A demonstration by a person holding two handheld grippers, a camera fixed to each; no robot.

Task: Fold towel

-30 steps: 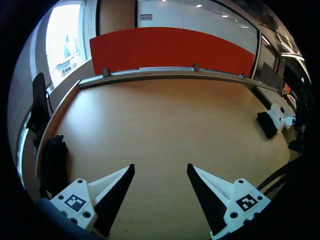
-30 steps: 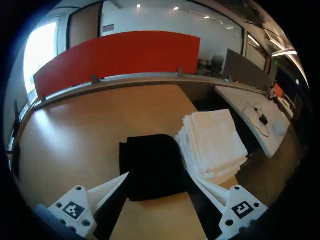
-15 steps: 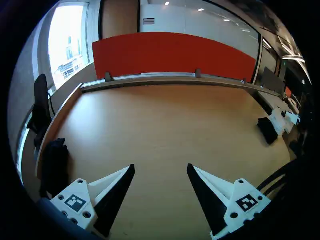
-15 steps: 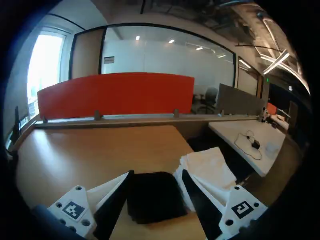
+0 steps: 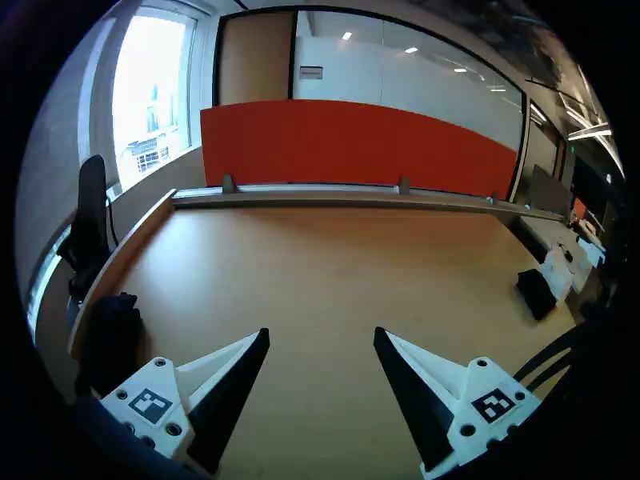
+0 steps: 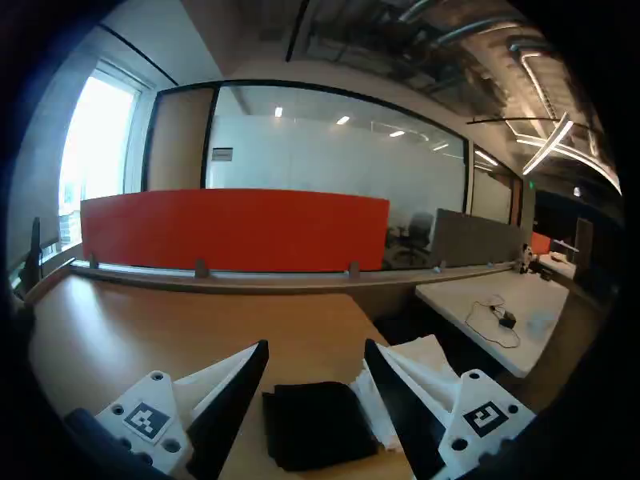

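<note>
Towel (image 6: pixel 316 424), black, folded flat beside white stack (image 6: pixel 420 350) (left gripper (image 5: pixel 320 331), right gripper (image 6: pixel 316 344): agape)

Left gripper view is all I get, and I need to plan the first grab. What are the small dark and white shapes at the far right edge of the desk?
Observer: In the right gripper view, the dark one is a folded black towel lying flat on the wooden desk.
Operator: And the white shape?
Observer: That is a stack of folded white towels, close beside the black one on its right. I cannot tell whether they touch.
Operator: Is the other gripper holding anything?
Observer: No. The right gripper is open with nothing between its fingers, and the black towel lies just ahead of it.
</note>
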